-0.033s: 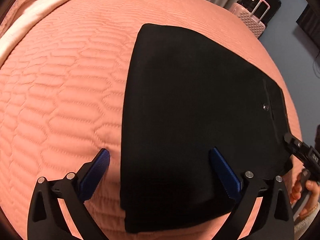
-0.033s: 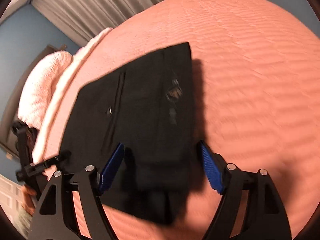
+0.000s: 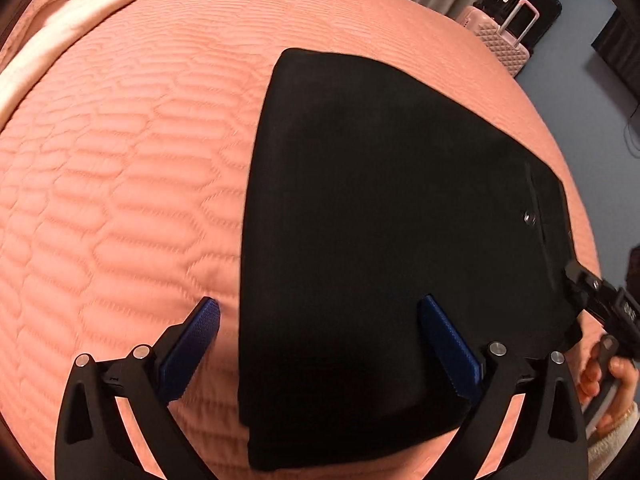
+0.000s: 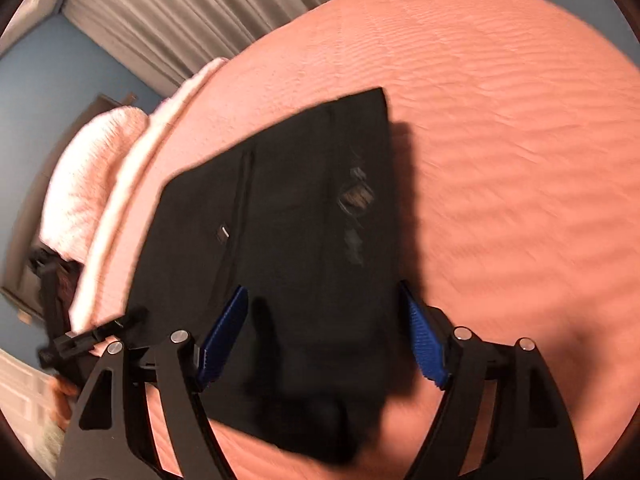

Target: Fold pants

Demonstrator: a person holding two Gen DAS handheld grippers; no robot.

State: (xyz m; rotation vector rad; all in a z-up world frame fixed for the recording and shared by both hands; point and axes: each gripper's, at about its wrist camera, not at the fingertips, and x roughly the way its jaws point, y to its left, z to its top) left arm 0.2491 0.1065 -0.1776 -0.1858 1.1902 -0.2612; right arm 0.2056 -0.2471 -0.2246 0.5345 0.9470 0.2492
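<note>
Black pants [image 3: 380, 240] lie folded into a flat wedge on a salmon quilted bedspread [image 3: 120, 200]. A pocket button shows near their right edge. My left gripper [image 3: 320, 344] is open and empty, just above the near end of the pants. The right gripper shows at the right edge of the left wrist view [image 3: 600, 300], at the pants' waist corner. In the right wrist view the pants [image 4: 288, 248] lie under my right gripper [image 4: 324, 332], which is open and empty. The left gripper shows at the left of that view [image 4: 80, 340].
White and pink bedding [image 4: 100, 184] is piled at the head of the bed. A pink suitcase [image 3: 504, 40] and a black suitcase [image 3: 520, 0] stand on the floor past the bed's far corner. Grey curtains [image 4: 180, 12] hang behind.
</note>
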